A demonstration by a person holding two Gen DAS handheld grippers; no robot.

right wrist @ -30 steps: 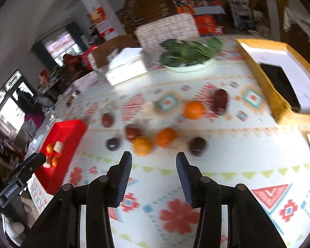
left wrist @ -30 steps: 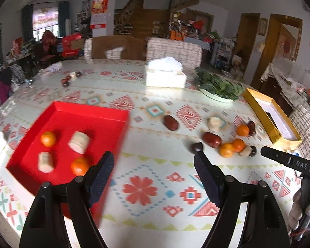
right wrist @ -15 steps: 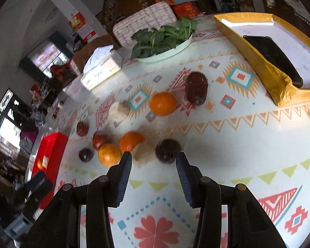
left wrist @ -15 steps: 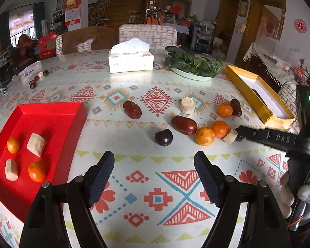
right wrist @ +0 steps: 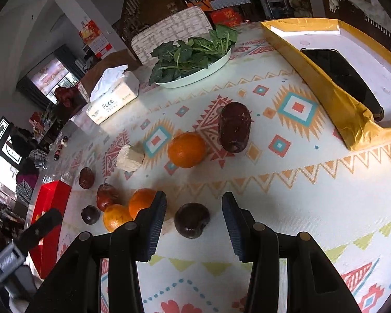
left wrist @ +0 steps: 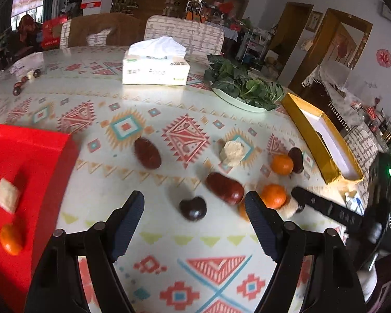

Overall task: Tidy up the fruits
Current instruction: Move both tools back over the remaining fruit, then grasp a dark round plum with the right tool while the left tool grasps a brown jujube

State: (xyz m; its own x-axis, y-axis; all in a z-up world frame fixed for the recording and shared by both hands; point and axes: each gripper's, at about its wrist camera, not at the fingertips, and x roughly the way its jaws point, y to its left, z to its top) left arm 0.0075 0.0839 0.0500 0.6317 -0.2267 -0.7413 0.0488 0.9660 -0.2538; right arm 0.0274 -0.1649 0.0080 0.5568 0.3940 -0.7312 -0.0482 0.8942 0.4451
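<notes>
Left wrist view — looks forward and down along its own fingers from low over the patterned table (left wrist: 169, 234), facing the tissue box (left wrist: 156, 71) and far chairs; red tray (left wrist: 26, 182) at its left edge. Right wrist view — set closer to the tabletop, tilted, facing the plate of greens (right wrist: 195, 78) and gold box (right wrist: 325, 83). Shared: tissue box, greens, gold box, red tray, the scattered fruit.

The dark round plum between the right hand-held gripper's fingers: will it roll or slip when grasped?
The plum looks round, so a nudge would probably roll it on the flat tablecloth. Its skin shines, so it may slip. The right hand-held gripper stands open around it.
</notes>
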